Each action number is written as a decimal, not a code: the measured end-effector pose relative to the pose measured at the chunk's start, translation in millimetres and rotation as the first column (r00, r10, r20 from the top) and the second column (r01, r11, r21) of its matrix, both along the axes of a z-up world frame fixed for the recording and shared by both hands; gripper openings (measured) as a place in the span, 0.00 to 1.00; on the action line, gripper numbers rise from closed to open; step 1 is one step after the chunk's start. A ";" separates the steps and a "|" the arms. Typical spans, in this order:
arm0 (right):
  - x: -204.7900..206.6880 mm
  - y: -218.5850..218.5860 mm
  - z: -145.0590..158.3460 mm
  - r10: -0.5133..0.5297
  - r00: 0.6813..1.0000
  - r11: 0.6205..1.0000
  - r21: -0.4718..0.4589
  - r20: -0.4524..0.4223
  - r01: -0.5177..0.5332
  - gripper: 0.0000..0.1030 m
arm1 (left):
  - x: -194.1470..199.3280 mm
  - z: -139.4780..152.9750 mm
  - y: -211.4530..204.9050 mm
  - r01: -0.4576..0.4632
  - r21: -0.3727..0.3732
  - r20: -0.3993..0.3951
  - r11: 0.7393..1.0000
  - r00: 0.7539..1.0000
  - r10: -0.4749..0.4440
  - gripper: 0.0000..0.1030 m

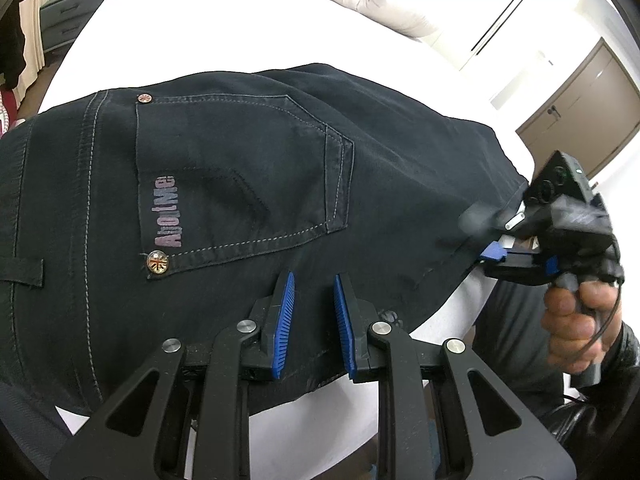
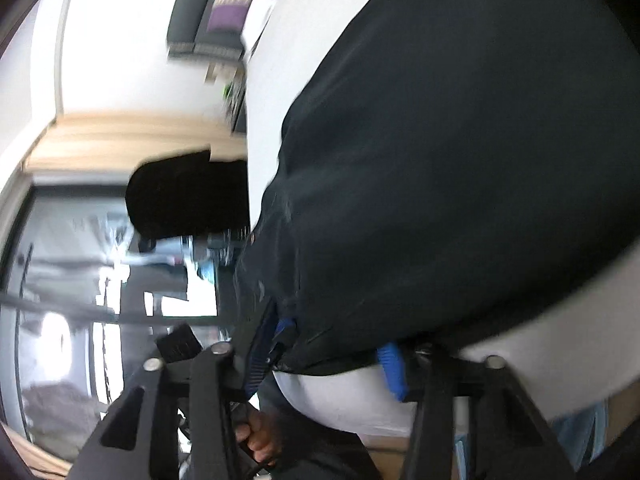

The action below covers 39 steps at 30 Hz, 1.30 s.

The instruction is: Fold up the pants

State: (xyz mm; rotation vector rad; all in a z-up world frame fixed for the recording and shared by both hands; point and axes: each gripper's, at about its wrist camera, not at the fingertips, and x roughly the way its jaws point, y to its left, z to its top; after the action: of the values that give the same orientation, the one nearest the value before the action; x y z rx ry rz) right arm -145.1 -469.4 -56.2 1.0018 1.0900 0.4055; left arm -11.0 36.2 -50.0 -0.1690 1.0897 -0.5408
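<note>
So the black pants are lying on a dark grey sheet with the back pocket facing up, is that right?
Not quite: the sheet is white, not dark grey. The left wrist view shows it around the black pants, and the back pocket does face up.

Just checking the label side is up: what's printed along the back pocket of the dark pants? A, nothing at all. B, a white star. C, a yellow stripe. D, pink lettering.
D: the left wrist view shows pink lettering running along one edge of the back pocket on the pants.
</note>
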 end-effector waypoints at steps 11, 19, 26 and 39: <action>-13.4 1.0 -10.4 0.029 0.999 0.998 -0.058 -0.014 -0.030 0.03 | -3.6 18.3 -7.7 -0.005 0.024 0.030 1.000 1.000 0.005 0.20; -21.9 -50.7 2.5 -0.152 0.988 0.987 0.049 0.035 0.150 0.40 | 34.5 24.1 -64.4 0.075 0.029 0.062 0.997 0.995 -0.077 0.20; -49.3 -117.6 -12.2 -0.323 0.946 0.946 0.037 -0.013 0.323 0.02 | 34.6 -1.9 -64.8 0.077 0.005 0.006 0.997 0.997 -0.077 0.20; -51.2 -167.9 -0.2 -0.466 0.883 0.883 0.095 0.058 0.460 0.24 | 28.7 -2.8 -62.8 0.067 0.020 0.011 0.998 0.998 -0.067 0.20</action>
State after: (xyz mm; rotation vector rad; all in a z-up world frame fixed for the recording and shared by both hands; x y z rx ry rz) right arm -196.3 -637.3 -56.4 1.2670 0.7321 0.0950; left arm 17.7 -26.5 -52.8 -0.1126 1.0915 -0.5904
